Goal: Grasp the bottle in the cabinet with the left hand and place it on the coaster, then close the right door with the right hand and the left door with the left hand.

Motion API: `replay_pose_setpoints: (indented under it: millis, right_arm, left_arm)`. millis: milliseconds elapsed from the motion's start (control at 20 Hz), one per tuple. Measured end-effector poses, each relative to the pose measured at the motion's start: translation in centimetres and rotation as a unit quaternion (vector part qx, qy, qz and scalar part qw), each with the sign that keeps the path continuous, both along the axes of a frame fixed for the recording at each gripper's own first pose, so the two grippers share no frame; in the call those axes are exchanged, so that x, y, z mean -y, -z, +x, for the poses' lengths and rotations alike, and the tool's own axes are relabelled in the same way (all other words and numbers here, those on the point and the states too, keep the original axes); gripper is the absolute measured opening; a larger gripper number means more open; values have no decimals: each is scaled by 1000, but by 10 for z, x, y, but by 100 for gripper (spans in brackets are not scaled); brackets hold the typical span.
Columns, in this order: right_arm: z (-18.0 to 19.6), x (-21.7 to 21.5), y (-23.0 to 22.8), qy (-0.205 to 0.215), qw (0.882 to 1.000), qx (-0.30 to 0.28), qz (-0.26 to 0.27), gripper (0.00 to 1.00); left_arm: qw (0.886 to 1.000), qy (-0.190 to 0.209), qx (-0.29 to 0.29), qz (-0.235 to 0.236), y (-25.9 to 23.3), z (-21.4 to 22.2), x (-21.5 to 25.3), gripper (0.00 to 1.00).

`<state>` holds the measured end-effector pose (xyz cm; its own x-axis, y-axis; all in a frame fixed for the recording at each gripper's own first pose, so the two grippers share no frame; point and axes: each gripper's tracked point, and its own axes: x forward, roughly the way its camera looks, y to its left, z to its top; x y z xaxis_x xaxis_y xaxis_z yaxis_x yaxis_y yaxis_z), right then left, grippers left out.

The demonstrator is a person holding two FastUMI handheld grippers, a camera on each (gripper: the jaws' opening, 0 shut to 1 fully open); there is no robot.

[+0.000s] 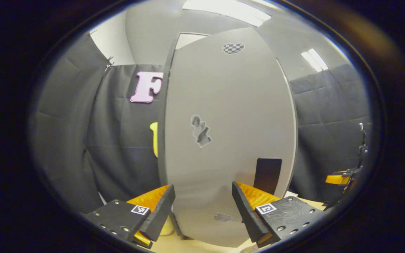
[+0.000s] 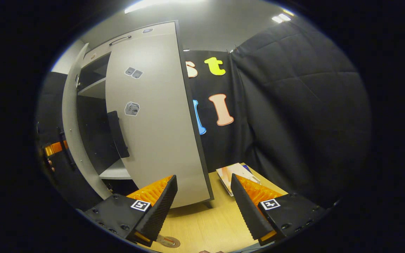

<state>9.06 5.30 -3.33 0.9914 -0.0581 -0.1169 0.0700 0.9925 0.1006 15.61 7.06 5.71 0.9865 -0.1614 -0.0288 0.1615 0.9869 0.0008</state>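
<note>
The left door (image 1: 223, 140) stands close before the left tongs (image 1: 202, 207), blocking the way ahead. Beside the right door (image 2: 153, 123), bare tabletop (image 2: 209, 225) lies open between the right tongs (image 2: 204, 207), a booklet (image 2: 234, 174) beyond.

From my seat the cabinet door (image 1: 223, 133) at twelve o'clock looks smooth and matt, a grey laminate with a dark matt handle (image 1: 267, 175). At six o'clock the table (image 2: 206, 225) shows pale wood grain with a soft sheen. I see ribbed inner faces on the right gripper (image 2: 204, 207), and quilted matt cloth (image 2: 294, 105) at two o'clock
</note>
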Motion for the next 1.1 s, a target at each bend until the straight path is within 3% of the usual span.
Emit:
replay_pose_setpoints:
  millis: [250, 550, 750, 900, 1100]
  right_arm:
    - [-3, -6, 1, 8, 1000, 4, -11, 98]
    - [-2, -32, 7, -10, 1000, 6, -12, 98]
    - [4, -52, 2, -25, 999, 15, -19, 98]
    - [6, -61, 2, -27, 999, 21, -28, 98]
    - [4, -69, 6, -28, 999, 21, -26, 98]
  left_arm:
    - [999, -31, 21, 14, -5, -10, -15, 94]
    - [997, -60, 31, -49, 5, -50, -64, 94]
    - [993, -108, 28, -41, 18, -78, -103, 94]
    - [985, -166, 25, -43, 28, -100, -127, 93]
    - [980, -193, 24, -47, 42, -118, -121, 94]
